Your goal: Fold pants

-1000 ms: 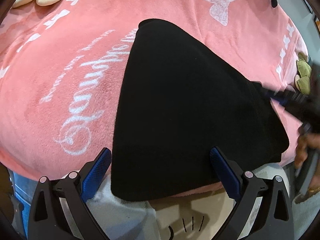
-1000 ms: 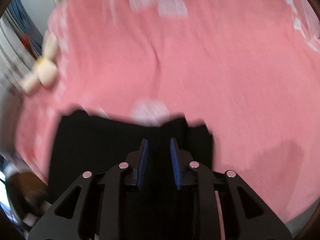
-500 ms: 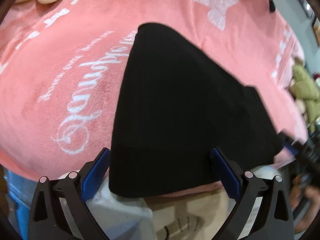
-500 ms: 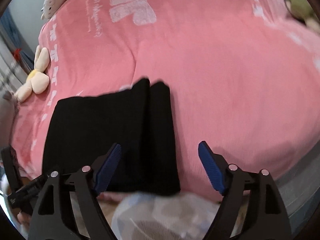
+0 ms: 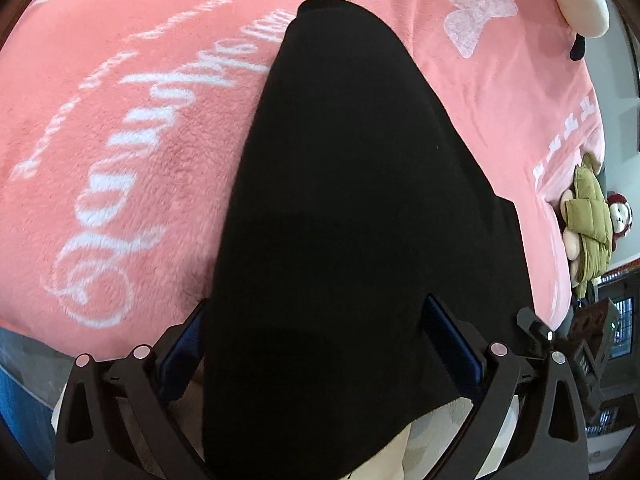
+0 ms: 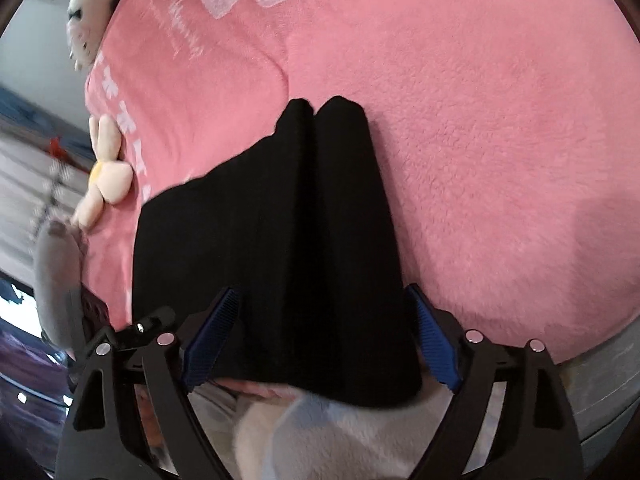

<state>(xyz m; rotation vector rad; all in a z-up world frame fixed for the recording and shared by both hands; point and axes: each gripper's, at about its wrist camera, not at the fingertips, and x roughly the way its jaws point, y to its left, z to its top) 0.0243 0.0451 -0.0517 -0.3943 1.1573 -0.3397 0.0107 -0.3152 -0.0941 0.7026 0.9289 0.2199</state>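
The black pants (image 5: pixel 352 240) lie lengthwise straight ahead on the pink blanket (image 6: pixel 480 140) (near edge between both sets of released jaws).

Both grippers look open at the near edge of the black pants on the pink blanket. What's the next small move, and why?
Probably close both on the near edge. The left hand-held gripper and right hand-held gripper are open and straddle the near end of the black pants, which lie flat on the pink blanket. Gripping that edge would let you carry it toward the far end.
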